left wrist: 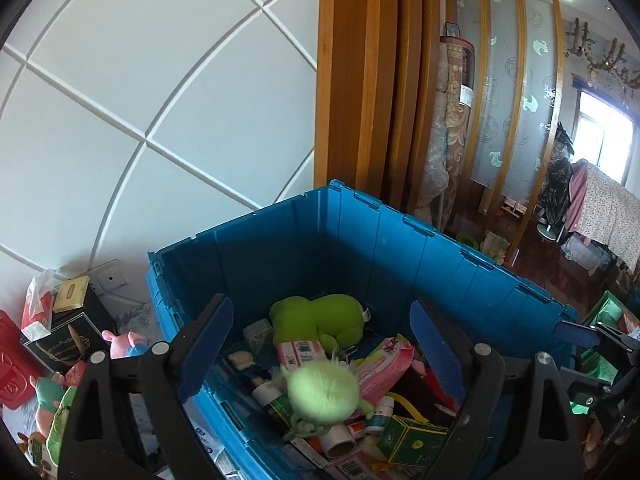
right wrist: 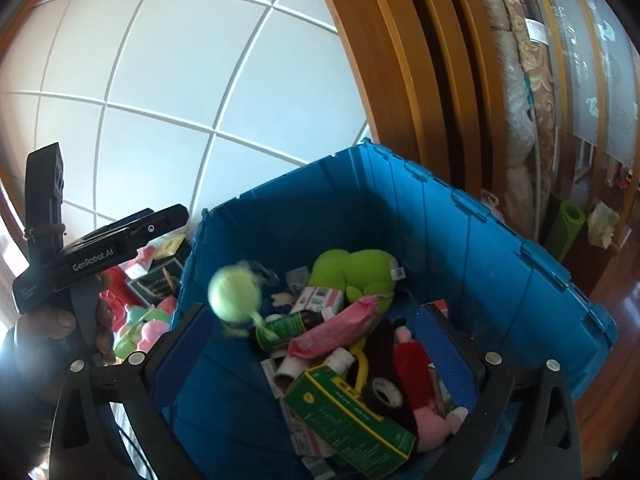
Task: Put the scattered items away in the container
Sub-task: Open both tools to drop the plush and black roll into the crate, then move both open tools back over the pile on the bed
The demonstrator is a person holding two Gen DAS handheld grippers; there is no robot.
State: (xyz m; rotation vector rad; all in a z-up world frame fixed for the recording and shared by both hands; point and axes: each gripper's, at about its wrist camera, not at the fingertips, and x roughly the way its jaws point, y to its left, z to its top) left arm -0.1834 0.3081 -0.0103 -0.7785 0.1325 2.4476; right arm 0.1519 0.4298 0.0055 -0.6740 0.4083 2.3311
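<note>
fuzzy ball (left wrist: 322, 396) blurred between spread left tongs (left wrist: 324, 344).

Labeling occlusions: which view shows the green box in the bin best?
Right wrist: the green box lies whole and near, top face and side visible. Left wrist shows it smaller, low in frame, partly cut off by the left gripper's finger.

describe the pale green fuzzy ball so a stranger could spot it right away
Look inside the big blue crate by the white panelled wall. Over the heap of boxes and bottles is the fuzzy ball, blurred. It is pale mint and hairy with a thin dangling tail, unlike the smooth lime-green plush behind it.
</note>
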